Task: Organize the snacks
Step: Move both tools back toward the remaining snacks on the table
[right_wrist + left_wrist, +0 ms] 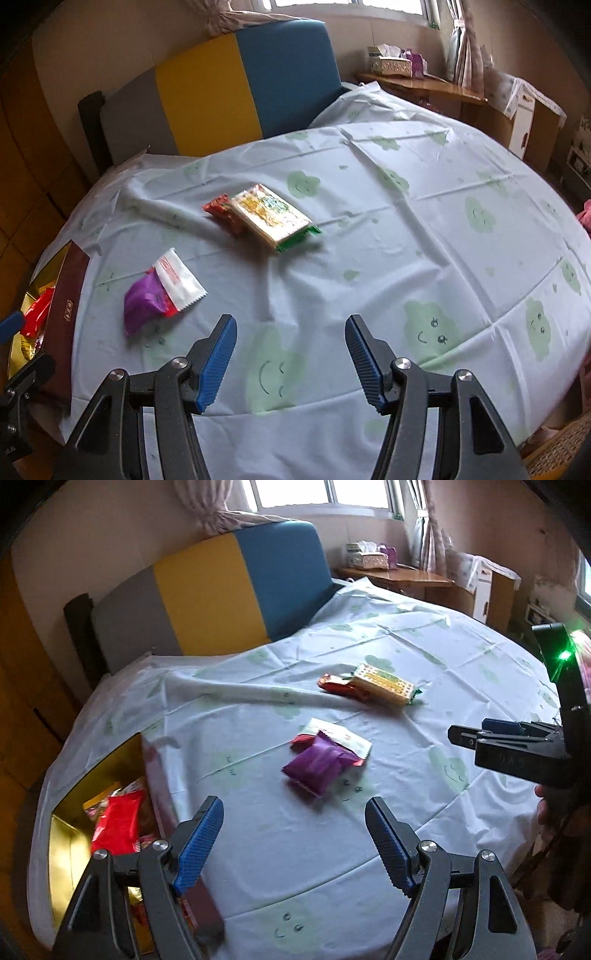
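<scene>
Now both grippers hover empty, jaws apart, over the sheet (424,229).
The purple pack (314,764) overlaps a white one (341,736); a careless pinch could drag both.

Both wrist cameras looked steeply down from close above the bed (369,849), sharing the purple packet (314,764) and headboard (221,92).

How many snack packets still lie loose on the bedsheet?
4 visible: a purple packet overlapping a white packet near the box, and farther off a red-orange packet beside a biscuit pack. Another may hide beneath.
</scene>
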Demonstrator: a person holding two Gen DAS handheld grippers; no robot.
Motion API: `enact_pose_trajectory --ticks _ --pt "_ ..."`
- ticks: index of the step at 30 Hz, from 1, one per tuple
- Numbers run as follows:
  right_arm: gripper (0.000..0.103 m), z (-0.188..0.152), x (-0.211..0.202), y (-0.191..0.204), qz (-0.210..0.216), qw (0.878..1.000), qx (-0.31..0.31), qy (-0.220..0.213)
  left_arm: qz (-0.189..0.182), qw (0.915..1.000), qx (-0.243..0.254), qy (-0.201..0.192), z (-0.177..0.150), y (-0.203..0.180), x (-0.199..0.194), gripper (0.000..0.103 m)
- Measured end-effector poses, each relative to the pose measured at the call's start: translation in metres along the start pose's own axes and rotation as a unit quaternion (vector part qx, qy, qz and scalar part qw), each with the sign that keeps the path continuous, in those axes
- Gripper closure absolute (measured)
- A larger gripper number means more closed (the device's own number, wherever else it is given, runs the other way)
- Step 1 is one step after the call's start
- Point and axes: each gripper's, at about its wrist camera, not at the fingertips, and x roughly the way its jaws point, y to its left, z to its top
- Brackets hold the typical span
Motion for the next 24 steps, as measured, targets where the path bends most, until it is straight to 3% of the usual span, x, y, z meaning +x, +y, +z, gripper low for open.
enact_pose_trajectory --ticks 24 --pt "0.041 -0.014 0.027 -0.009 0.022 0.999 0.005 0.031 -0.017 0.9991 0.026 0.027 0.017 -0.031 0.036 0.023"
